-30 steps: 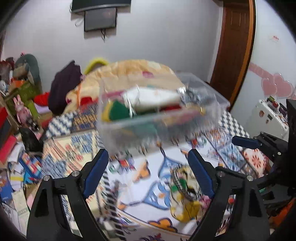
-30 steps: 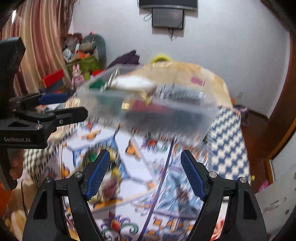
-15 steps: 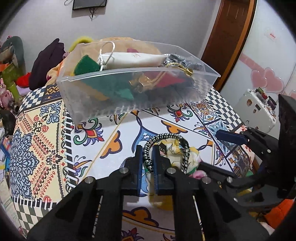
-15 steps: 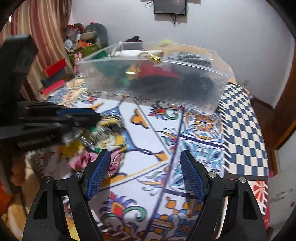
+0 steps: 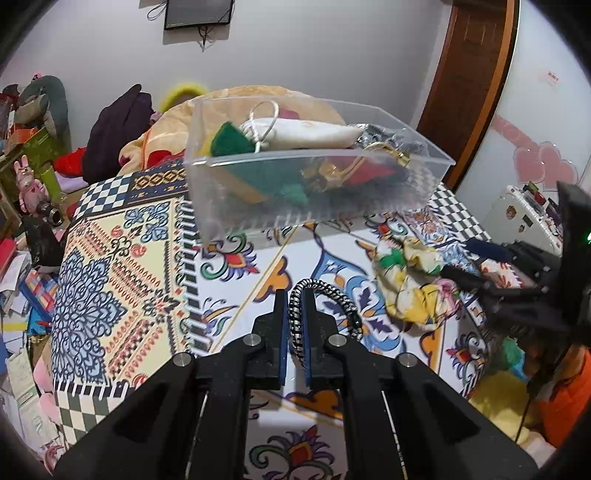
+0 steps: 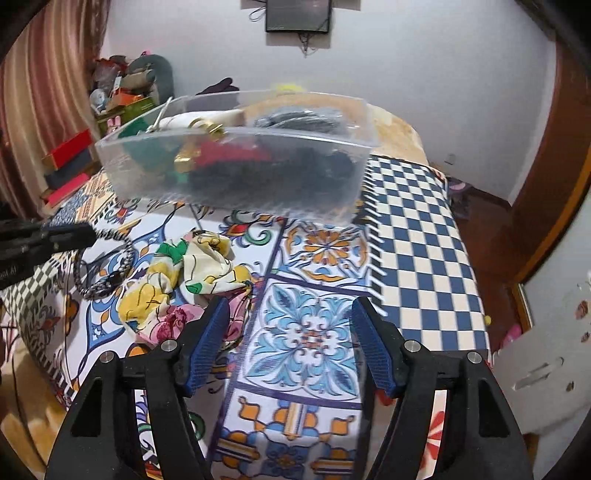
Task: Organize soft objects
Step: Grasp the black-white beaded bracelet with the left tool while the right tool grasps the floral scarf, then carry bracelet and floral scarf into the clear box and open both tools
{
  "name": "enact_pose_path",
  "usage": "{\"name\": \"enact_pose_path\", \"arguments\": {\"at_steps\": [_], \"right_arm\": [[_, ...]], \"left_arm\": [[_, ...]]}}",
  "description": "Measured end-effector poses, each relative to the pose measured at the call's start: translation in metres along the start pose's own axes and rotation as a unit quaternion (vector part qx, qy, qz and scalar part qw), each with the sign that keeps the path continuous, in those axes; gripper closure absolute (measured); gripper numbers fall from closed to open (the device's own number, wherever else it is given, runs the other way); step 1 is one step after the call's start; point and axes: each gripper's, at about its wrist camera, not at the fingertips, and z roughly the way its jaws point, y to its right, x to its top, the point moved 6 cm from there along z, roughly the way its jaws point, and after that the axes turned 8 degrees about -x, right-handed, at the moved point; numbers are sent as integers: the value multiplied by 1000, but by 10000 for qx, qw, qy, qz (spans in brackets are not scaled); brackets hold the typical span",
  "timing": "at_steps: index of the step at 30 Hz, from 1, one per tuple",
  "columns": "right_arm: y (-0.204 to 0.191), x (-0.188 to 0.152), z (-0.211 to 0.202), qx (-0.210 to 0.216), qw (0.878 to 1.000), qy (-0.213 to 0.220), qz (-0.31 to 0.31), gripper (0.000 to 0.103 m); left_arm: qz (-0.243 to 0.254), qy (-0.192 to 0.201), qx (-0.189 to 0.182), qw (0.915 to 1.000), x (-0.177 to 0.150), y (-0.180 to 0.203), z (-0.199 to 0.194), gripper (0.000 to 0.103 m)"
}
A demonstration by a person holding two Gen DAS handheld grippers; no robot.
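Left gripper (image 5: pixel 294 325) newly clamped on braided black-and-white bracelet (image 5: pixel 325 295), raised off patterned cloth (image 5: pixel 122 266); right gripper (image 6: pixel 290 343) narrowing, nothing between pads, beside floral scarf (image 6: pixel 192 273). Beyond: clear bin (image 5: pixel 314 192), likely destination.

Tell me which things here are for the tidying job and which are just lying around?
For the job:
- braided bracelet, pinched in the left gripper
- flowery cloth on the bed
- clear box of soft things
- right gripper, open near the cloth

Just lying around:
- stuffed toys
- dark clothes
- wall screen
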Motion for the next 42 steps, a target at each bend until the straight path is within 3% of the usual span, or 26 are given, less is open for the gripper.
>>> {"name": "enact_pose_path", "arguments": {"at_steps": [5, 8, 16, 18, 19, 22, 24, 27, 32, 42], "right_arm": [[-11, 10, -15, 517, 9985, 106, 153, 37], [-33, 14, -14, 795, 9968, 62, 14, 37], [-62, 2, 1, 811, 9955, -102, -486, 36], [-62, 1, 1, 756, 9956, -59, -551, 37], [-62, 0, 1, 724, 9958, -34, -557, 40], [-61, 2, 3, 623, 9961, 37, -617, 61], [-59, 3, 3, 684, 9960, 35, -569, 81], [-56, 4, 2, 788, 9957, 15, -489, 88], [-50, 9, -9, 885, 9953, 169, -359, 89], [-31, 48, -53, 798, 9923, 942, -109, 89]], "left_arm": [[75, -98, -9, 9999, -8, 3, 0, 97], [136, -157, 79, 9998, -11, 6, 4, 87], [61, -177, 83, 9998, -17, 3, 11, 85], [4, -146, 71, 9999, -17, 2, 10, 91], [-11, -144, 69, 9999, -17, 2, 10, 94], [-21, -101, 56, 9999, -17, 3, 7, 97], [8, -46, 66, 10000, -17, 5, 3, 97], [43, 88, 53, 9999, -11, 8, -5, 97], [96, 339, 20, 9994, 5, 13, -19, 97], [360, 1021, 50, 9941, 52, 26, -49, 97]]}}
